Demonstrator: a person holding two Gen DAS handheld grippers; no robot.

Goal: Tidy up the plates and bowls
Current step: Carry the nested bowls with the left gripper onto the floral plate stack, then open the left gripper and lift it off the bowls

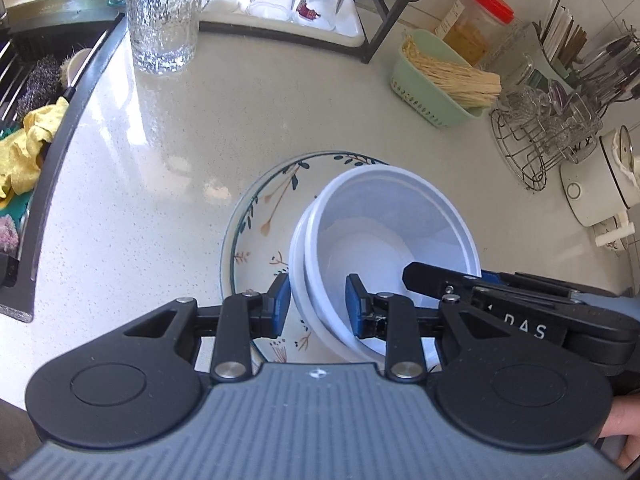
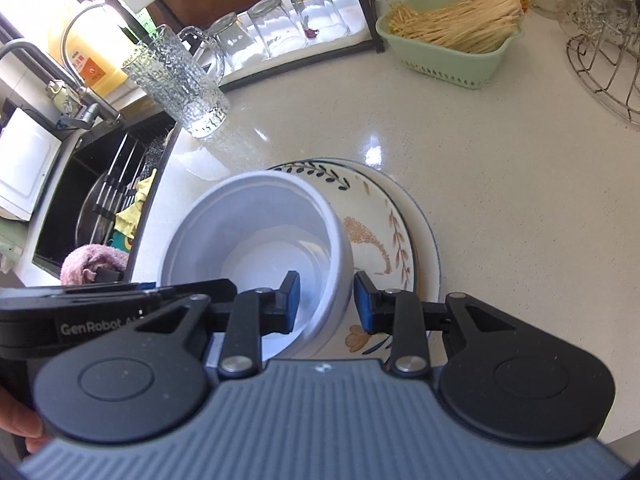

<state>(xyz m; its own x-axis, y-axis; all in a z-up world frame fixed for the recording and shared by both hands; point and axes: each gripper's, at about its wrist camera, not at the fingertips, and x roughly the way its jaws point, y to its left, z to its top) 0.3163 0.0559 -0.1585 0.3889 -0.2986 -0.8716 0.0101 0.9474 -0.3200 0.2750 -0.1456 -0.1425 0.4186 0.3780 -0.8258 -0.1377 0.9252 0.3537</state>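
Note:
A white bowl (image 1: 384, 236) sits on a floral-patterned plate (image 1: 260, 216) on the pale countertop; it looks like two nested bowls. My left gripper (image 1: 318, 304) straddles the bowl's near-left rim, one blue pad inside and one outside, jaws apart with small gaps to the rim. In the right wrist view the same bowl (image 2: 256, 232) rests on the floral plate (image 2: 380, 216), which lies on a larger white plate (image 2: 430, 248). My right gripper (image 2: 326, 302) straddles the bowl's near-right rim, also with a visible gap.
A textured glass jug (image 1: 164, 16) stands near the black sink edge (image 1: 60, 160). Upturned glasses (image 2: 276, 28) sit on a white drying tray. A green basket (image 1: 436, 80) of straws, a wire rack (image 1: 540, 136) and a white appliance (image 1: 596, 192) line the right side.

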